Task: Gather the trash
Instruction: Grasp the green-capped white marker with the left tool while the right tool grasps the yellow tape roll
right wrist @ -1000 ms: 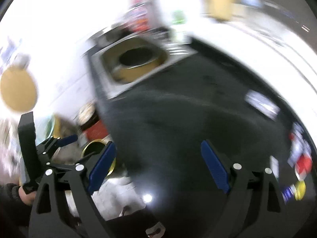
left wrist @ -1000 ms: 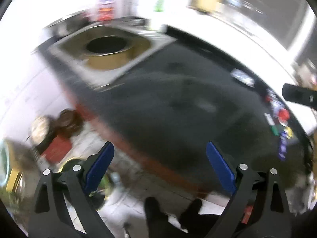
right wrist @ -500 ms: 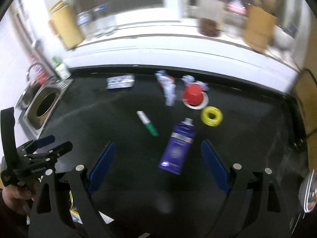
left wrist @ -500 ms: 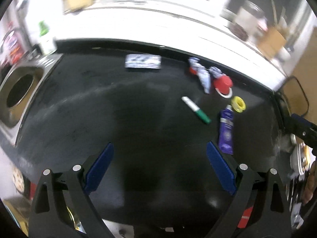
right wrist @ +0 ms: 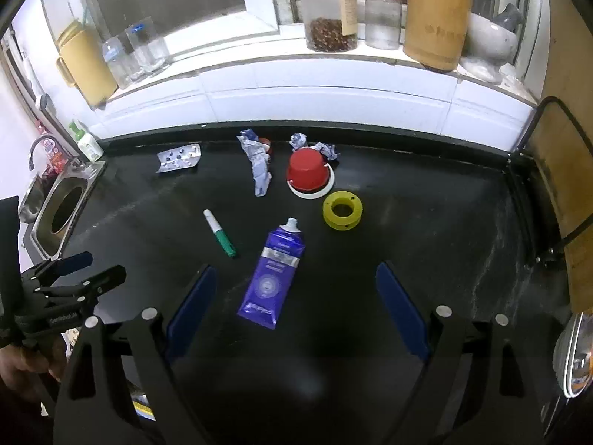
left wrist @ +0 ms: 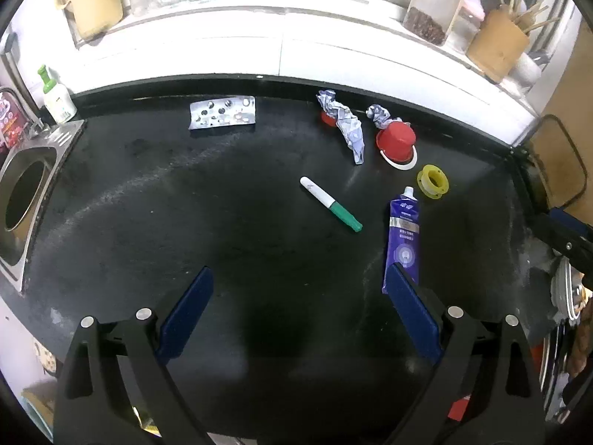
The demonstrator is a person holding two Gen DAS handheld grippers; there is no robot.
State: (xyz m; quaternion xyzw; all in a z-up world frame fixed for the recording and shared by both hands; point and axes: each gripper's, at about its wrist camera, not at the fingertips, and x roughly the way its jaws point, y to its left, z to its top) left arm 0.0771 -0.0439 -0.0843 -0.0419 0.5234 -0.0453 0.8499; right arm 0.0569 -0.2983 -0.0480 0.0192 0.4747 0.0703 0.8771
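Observation:
On the black counter (left wrist: 185, 222) lie a blister pack (left wrist: 222, 113), crumpled paper (left wrist: 346, 126), a second paper wad (left wrist: 378, 115), an upturned red cup (left wrist: 394, 141) on a white lid, a yellow reel (left wrist: 432, 181), a green-capped marker (left wrist: 330, 204) and a blue tube (left wrist: 404, 233). The same items show in the right wrist view: blister pack (right wrist: 178, 157), paper (right wrist: 257, 165), cup (right wrist: 307, 170), reel (right wrist: 342, 209), marker (right wrist: 219, 233), tube (right wrist: 272, 274). My left gripper (left wrist: 298, 289) is open and empty, near the tube's end. My right gripper (right wrist: 296, 289) is open, with the tube between its fingers, below them.
A sink (left wrist: 26, 193) sits at the counter's left end with a soap bottle (left wrist: 55, 96) beside it. The windowsill holds a jar (right wrist: 328, 3), a baby bottle (right wrist: 383, 7), a wooden utensil holder (right wrist: 435, 29) and glasses (right wrist: 144, 48). A wire rack (right wrist: 548, 170) stands at right.
Both grippers have swung right from the sink end of the counter to face the trash items and the windowsill. Both have stayed open.

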